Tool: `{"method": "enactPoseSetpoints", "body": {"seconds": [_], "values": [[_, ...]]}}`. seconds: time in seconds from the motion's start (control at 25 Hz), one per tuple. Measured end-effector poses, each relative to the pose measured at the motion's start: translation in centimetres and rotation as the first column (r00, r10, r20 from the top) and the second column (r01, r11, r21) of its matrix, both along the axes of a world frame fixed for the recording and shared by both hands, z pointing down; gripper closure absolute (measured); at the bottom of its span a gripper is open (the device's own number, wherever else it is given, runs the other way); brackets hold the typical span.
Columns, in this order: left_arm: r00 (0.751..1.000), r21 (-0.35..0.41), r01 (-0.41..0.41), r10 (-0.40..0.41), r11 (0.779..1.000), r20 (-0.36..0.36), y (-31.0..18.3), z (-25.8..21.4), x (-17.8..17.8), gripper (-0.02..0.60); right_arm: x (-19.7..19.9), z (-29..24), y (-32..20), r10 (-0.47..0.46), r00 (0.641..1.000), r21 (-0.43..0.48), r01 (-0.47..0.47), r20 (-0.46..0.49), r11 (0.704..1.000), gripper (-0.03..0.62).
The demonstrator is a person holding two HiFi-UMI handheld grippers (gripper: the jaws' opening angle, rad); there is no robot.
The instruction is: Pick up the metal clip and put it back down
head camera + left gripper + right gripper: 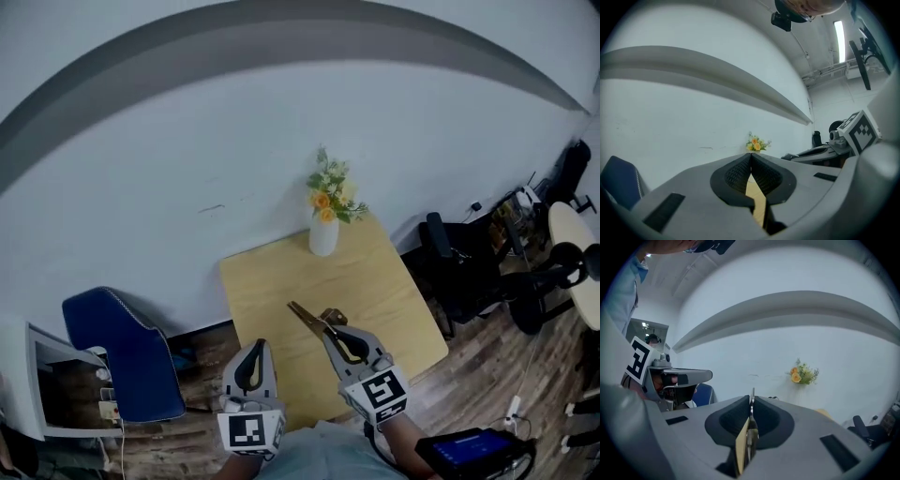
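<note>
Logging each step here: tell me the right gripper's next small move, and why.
Probably lower the right gripper toward the table: its jaws are clamped on the metal clip, held in the air above the wood, so only setting it down remains.

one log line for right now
right claw: shut on metal clip, above table | left claw: shut, empty | flower vase: far edge of table | step: pick-up done, put-down not yet

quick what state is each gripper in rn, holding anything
left gripper: closed, nothing between its jaws
right gripper: closed on the metal clip
</note>
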State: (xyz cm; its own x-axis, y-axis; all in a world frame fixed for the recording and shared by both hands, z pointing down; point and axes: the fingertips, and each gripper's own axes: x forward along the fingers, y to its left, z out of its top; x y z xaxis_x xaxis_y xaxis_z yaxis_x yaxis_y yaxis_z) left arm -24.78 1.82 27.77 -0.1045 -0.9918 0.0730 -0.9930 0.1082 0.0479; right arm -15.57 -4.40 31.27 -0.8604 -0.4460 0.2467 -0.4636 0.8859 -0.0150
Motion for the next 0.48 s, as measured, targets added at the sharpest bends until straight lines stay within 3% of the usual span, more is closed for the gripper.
{"method": "enactPoseSetpoints", "body": {"seconds": [0.48], "values": [[0.997,0.021,-0.074,0.074,0.997,-0.007,-0.9,-0.9,-0.1,0.563,0.3,-2.3,-0.8,0.087,0.996,0.064,-0.086,-0.011,0.994,0.537]]}}
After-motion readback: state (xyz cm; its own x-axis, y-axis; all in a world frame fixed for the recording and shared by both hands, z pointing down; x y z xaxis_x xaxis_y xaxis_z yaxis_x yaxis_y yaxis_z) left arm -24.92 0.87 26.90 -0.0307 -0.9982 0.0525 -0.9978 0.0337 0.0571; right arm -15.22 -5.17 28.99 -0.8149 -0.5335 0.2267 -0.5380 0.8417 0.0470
